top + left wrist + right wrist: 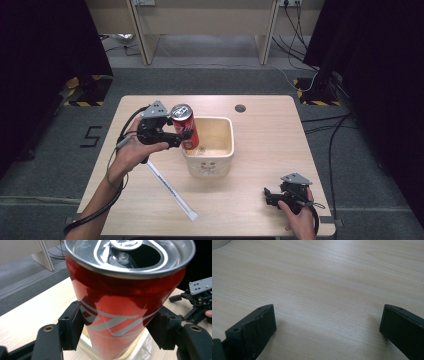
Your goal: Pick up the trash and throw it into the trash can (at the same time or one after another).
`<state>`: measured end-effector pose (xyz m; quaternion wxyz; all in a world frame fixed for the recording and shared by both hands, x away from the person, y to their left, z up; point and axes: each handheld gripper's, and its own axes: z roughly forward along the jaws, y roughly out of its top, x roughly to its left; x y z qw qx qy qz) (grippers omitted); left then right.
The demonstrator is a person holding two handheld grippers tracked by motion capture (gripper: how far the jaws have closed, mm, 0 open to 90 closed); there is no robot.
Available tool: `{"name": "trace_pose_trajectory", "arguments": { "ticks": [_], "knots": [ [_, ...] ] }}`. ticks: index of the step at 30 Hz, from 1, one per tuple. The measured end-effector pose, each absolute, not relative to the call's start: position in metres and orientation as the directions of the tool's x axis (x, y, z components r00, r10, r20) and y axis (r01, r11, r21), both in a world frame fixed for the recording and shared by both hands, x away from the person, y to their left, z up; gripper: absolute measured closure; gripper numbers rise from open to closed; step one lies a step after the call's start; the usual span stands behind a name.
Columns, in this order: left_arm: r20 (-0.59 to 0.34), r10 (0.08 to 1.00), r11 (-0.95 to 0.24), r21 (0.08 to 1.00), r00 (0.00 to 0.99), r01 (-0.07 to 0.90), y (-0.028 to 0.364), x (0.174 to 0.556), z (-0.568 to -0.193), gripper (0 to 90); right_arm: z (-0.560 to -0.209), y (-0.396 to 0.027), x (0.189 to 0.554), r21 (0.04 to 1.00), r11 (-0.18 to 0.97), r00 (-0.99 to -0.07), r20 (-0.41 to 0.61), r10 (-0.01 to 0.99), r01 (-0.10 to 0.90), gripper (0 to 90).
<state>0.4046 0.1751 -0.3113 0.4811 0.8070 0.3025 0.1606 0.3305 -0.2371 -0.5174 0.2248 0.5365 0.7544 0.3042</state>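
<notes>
My left gripper (176, 135) is clamped on the red can (185, 126), one pad on each side of its lower body, as the left gripper view shows: the black pads (74, 327) press against the red wall with its silver swirl, and the can (125, 297) stands between them with its top open and the tab pushed in. In the high view I hold the can tilted, its silver top leaning away to the left, its base over the left rim of the cream tub (226, 131) that sits in the middle of the table (270, 125). The can is off the table surface, carried above the tub's edge. Under the can in the left gripper view I can see the tub's pale rim (86, 346). A white straw in its wrapper (171, 190) lies on the table in front of the tub, slanting toward the near edge, apart from both grippers. My right gripper (272, 196) rests low near the table's near right corner, well apart from the tub; its jaws stand wide apart with bare wood (324, 290) between them and nothing held
</notes>
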Motion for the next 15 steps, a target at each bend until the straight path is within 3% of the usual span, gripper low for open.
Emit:
{"name": "trace_pose_trajectory", "arguments": {
  "ticks": [15],
  "knots": [
    [-0.030, 0.637, -0.369, 0.865, 0.770, 0.339, 0.149, 0.422, -0.319, 34.1, -0.517, -0.237, 0.331, 0.700, 0.239, -0.323, -0.012, 0.946, 0.673, 0.6]
  ]
}}
